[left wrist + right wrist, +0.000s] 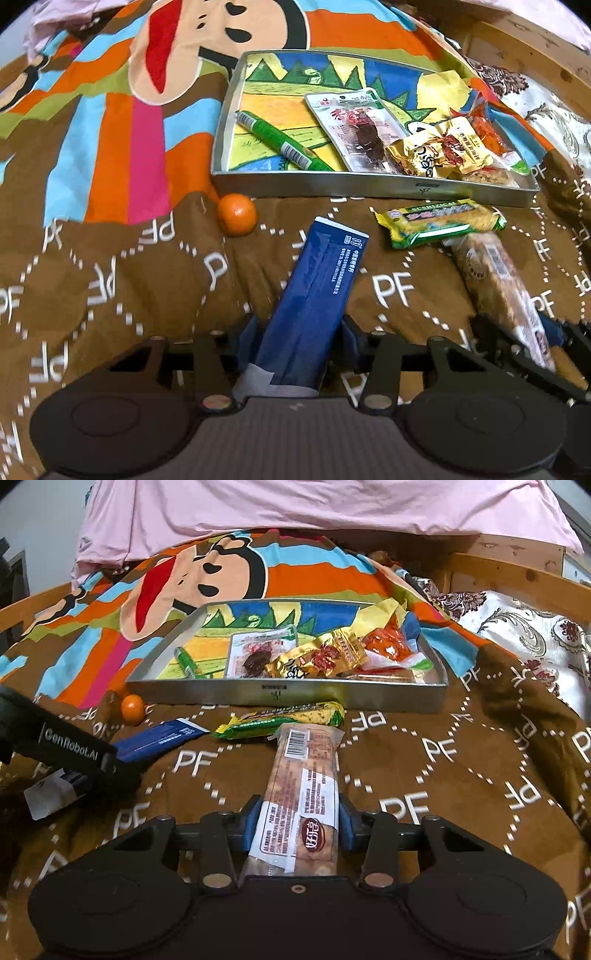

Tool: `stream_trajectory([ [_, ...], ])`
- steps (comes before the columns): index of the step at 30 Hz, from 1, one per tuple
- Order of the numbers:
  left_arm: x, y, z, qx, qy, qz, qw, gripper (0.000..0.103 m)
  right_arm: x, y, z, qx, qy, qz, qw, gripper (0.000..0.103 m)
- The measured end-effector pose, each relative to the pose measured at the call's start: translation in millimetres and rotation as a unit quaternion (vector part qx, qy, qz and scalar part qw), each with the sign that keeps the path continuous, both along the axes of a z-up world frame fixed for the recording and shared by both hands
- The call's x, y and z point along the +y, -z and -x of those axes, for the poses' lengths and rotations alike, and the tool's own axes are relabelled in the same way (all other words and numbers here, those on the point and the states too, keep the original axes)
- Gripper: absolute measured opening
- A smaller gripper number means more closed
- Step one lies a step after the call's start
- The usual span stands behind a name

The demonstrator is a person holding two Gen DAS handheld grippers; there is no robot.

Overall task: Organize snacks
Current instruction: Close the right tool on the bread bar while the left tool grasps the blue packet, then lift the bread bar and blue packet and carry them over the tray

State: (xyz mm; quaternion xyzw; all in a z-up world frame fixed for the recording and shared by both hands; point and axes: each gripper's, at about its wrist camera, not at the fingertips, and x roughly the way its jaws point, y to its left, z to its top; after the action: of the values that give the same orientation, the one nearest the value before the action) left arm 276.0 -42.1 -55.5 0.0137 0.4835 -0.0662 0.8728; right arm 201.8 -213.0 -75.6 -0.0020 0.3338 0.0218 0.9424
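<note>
Left hand-held gripper (299, 332): clenched on blue box (314, 291), lower centre. Right hand-held gripper (297, 819): clenched on biscuit pack (306, 775). Tray (295, 698): upper centre.

Both grippers have matte black linkage arms, silver pivot screws, 2 round discs and blue-padded fingers (347, 821).

The left tool (299, 328) pointed steeply downward, its two blue-padded fingers (248, 334) drawn in against the sides of a blue packet (314, 291) that stood up between them. The right tool (299, 812) tilted down more gently, its blue pads (345, 821) pressed on either flank of a long biscuit pack (301, 797). In the right wrist view the left tool's black body lay low at the left.
</note>
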Motion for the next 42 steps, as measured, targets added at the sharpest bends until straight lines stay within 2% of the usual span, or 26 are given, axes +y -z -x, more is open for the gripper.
stream_trajectory([
  [12,-7,4,44,0.036,-0.037,0.041,0.9978,0.049,-6,-5,36,0.026,-0.030,0.012,0.999,0.044],
  [15,-8,6,47,0.025,-0.041,0.038,0.9981,0.049,-9,-3,35,0.029,-0.024,0.011,0.999,0.051],
  [21,-7,7,48,0.011,-0.026,0.030,0.9992,0.049,-6,4,25,0.024,-0.018,0.020,0.999,0.058],
  [24,-9,10,49,0.001,-0.017,0.023,0.9996,0.050,-5,6,22,0.021,-0.019,0.023,0.999,0.060],
  [27,-8,11,52,-0.008,-0.018,0.033,0.9993,0.055,-5,7,19,0.021,-0.019,0.022,0.999,0.062],
  [32,-7,12,55,-0.016,-0.014,0.035,0.9992,0.055,-5,6,17,0.025,-0.020,0.013,0.999,0.068],
  [39,-5,12,56,-0.020,-0.019,0.044,0.9986,0.056,-3,7,17,0.023,-0.022,0.019,0.999,0.068],
  [41,-5,12,57,-0.023,-0.019,0.042,0.9987,0.056,-2,7,18,0.021,-0.021,0.024,0.999,0.065],
  [42,-6,12,57,-0.024,-0.021,0.039,0.9987,0.055,-2,8,19,0.020,-0.021,0.026,0.999,0.060],
])
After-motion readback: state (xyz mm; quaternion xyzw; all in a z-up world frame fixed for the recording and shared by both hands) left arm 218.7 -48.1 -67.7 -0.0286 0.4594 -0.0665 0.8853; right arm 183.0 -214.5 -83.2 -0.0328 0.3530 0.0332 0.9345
